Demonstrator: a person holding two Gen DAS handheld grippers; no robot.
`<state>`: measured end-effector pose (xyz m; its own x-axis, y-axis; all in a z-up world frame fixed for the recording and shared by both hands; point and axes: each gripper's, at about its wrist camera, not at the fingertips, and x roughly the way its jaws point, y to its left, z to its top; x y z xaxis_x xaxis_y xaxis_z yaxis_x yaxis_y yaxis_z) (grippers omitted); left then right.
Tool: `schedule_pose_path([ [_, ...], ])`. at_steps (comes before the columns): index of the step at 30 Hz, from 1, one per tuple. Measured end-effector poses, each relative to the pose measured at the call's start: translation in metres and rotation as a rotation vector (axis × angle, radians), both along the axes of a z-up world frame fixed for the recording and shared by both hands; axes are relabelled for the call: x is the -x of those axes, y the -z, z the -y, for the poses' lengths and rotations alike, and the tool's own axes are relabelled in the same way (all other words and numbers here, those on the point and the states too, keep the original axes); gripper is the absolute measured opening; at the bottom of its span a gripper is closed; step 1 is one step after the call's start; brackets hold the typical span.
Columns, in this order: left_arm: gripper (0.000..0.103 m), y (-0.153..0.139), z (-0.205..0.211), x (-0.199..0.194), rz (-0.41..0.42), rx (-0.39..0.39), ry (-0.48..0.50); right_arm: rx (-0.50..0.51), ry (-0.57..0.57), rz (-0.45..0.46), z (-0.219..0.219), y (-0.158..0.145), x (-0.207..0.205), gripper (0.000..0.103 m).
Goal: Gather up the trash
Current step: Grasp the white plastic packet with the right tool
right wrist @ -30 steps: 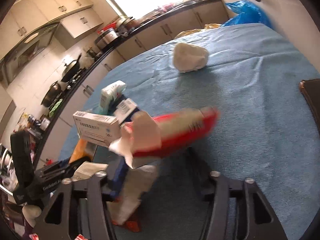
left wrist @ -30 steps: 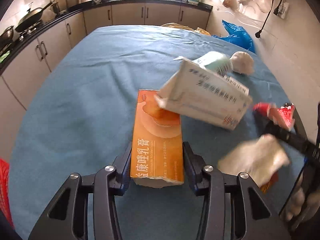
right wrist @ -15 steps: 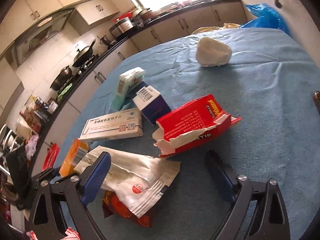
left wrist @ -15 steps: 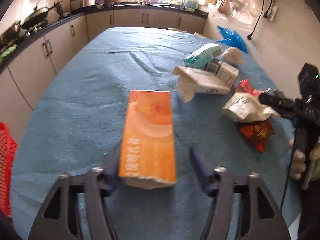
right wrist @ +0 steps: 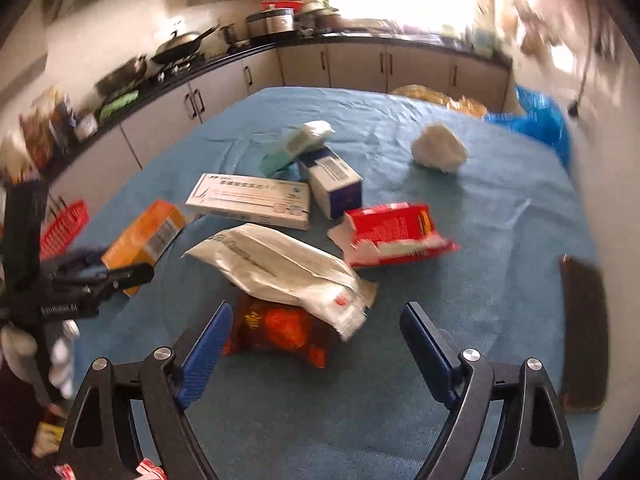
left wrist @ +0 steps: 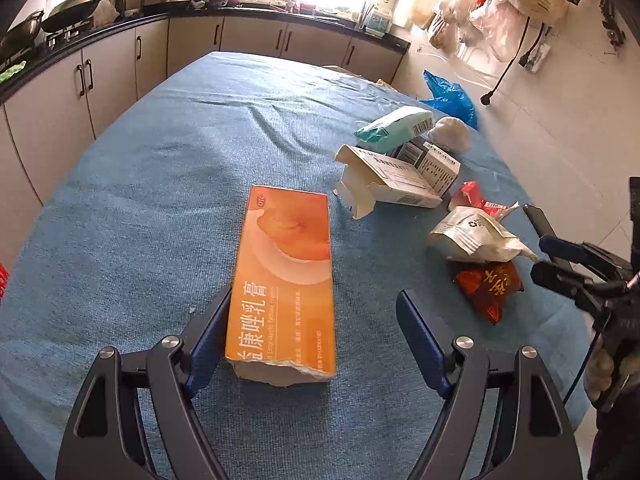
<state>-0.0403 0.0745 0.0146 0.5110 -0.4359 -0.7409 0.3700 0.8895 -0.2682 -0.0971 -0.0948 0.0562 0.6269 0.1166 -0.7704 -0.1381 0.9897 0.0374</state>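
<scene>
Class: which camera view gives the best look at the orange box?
The left wrist view: the orange box lies flat, sharp and central, its whole printed top readable. The right wrist view shows it only small, blurred and at the left edge.

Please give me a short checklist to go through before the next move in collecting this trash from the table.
1. Left hand-held gripper free: ok, its jaws have just been opening; orange box lies between them, right pad clear.
2. Right hand-held gripper free: ok, jaws wide, nothing pressed.
3. Orange box at rest on the blue cloth: ok, flat.
4. White pouch reachable: ok, on top of the dark red packet.
5. Red basket beside the table ready as bin: cannot tell.
</scene>
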Motion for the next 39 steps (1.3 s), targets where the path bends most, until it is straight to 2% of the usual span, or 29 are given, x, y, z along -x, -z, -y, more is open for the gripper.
schedule_pose_path([
  [3, 0.079, 0.000, 0.001, 0.001, -0.001, 0.002, 0.000, 0.067, -0.044, 0.025, -0.023, -0.001, -0.008, 0.089],
  [9, 0.079, 0.000, 0.002, 0.000, 0.001, -0.009, 0.000, 0.270, -0.085, 0.065, -0.067, 0.016, -0.031, 0.087],
  [10, 0.079, 0.000, 0.002, 0.000, 0.001, -0.010, 0.001, 0.296, -0.082, 0.052, -0.071, 0.020, -0.036, 0.083],
  [11, 0.079, 0.000, 0.002, 0.000, 0.001, -0.011, 0.000, 0.307, -0.078, 0.036, -0.072, 0.024, -0.040, 0.064],
  [14, 0.079, 0.000, 0.001, 0.000, 0.000, -0.003, -0.001, 0.276, -0.045, 0.047, -0.069, 0.018, -0.040, 0.048],
  [15, 0.077, 0.000, 0.000, 0.000, -0.001, 0.005, -0.005, 0.245, -0.040, 0.049, -0.067, 0.013, -0.038, 0.027],
  [16, 0.071, 0.000, -0.003, 0.000, 0.001, 0.014, -0.030, 0.208, -0.036, 0.044, -0.065, 0.008, -0.036, 0.019],
  [17, 0.051, 0.000, -0.008, 0.000, 0.002, 0.018, -0.068, 0.191, -0.017, 0.061, -0.062, 0.001, -0.032, 0.018],
  [18, 0.043, 0.001, -0.015, -0.001, -0.008, 0.043, -0.092, 0.181, -0.010, 0.077, -0.061, -0.005, -0.026, 0.014],
  [20, 0.043, 0.003, -0.029, -0.002, -0.026, 0.129, -0.116, 0.161, 0.002, 0.094, -0.060, -0.016, -0.017, 0.011],
  [31, 0.043, 0.000, -0.036, 0.001, -0.004, 0.152, -0.138, 0.069, 0.030, 0.122, -0.061, -0.041, 0.029, 0.009],
  [35, 0.043, -0.006, -0.032, 0.009, 0.029, 0.084, -0.152, 0.047, 0.035, 0.116, -0.062, -0.048, 0.040, 0.009],
  [39, 0.043, -0.019, -0.036, 0.035, 0.080, 0.030, -0.133, 0.040, 0.020, 0.131, -0.067, -0.055, 0.053, 0.009],
])
